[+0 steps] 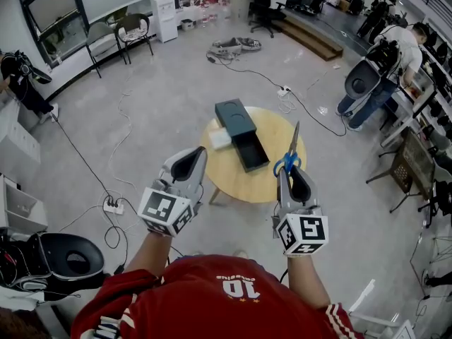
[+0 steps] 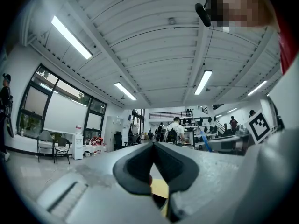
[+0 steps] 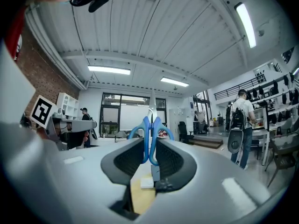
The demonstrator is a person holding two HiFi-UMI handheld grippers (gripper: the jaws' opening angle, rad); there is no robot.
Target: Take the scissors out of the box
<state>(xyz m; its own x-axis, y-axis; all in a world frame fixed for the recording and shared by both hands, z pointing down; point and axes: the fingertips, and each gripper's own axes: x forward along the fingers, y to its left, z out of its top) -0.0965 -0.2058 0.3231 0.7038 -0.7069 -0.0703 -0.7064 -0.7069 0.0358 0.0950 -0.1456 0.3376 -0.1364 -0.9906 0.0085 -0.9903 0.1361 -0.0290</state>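
Round wooden table [image 1: 233, 174] on grey floor [image 1: 169, 97]; right gripper [image 1: 284, 174] tight on scissors [image 1: 294, 138], left gripper [image 1: 199, 155] closed, empty.

Box [image 1: 244, 136] fills table's [image 1: 233, 181] middle; its rim lies free.

One scissors [image 1: 289, 152], one box [image 1: 237, 119]

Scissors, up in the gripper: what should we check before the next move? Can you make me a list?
1. The scissors are clamped at the handle end in the right gripper: ok.
2. They are out of the box, which lies on the table: ok.
3. The blades are closed together: ok.
4. The left gripper is shut with nothing in it: ok.
5. The grip is tight enough not to slip: cannot tell.
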